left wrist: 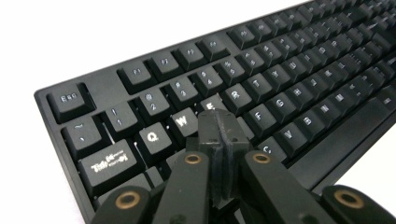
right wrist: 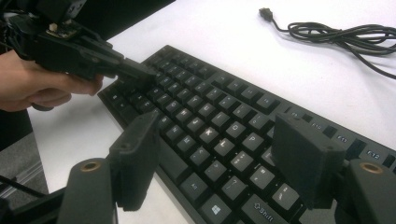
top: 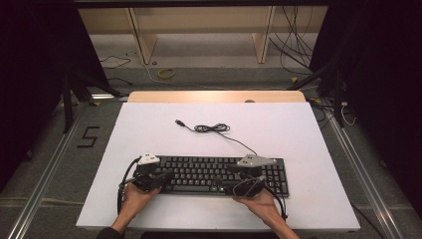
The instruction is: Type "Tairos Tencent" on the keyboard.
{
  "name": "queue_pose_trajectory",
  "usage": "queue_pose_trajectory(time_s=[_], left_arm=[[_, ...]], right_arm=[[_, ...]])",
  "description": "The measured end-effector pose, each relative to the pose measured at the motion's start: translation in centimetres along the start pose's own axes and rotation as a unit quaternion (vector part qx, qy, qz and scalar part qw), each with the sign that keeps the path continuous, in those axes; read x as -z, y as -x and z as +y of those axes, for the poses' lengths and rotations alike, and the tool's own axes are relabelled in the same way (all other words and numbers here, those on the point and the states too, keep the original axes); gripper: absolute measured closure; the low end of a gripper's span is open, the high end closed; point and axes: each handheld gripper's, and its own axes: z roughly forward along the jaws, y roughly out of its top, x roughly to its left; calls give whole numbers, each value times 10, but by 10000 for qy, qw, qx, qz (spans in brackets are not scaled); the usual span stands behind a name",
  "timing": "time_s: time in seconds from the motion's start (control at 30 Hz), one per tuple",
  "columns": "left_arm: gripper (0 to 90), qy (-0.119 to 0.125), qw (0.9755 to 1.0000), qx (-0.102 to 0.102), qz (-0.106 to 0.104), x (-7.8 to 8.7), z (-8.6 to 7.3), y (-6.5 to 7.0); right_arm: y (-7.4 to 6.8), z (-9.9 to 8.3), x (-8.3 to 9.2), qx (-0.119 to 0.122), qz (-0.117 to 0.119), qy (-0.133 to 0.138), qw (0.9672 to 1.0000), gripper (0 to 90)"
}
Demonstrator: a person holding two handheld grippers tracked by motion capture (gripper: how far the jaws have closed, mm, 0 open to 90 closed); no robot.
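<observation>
Black keyboard on white table: left end is met by closed left gripper, right gripper is held wide open above.

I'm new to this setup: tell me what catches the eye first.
A black full-size keyboard lies at the near edge of the white table. The left gripper, shut, has its tip on the keys near E; the right gripper hangs open above the right half. The keyboard's black coiled cable lies unplugged behind.
</observation>
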Motion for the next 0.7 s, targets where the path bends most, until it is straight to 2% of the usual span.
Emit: queue_pose_trajectory(time_s=[0.43,0.57,0.7], left_arm=[[889,-8,10000,45,11,0,0,1],[854,97,9999,95,13,5,3,1],[804,261,9994,189,-85,11,5,-2]], right_arm=[[-1,-2,-1,-2,8,-26,10000,336],[-1,-2,0,-22,9,-20,10000,333],[-1,-2,-1,-24,6,-17,10000,331]])
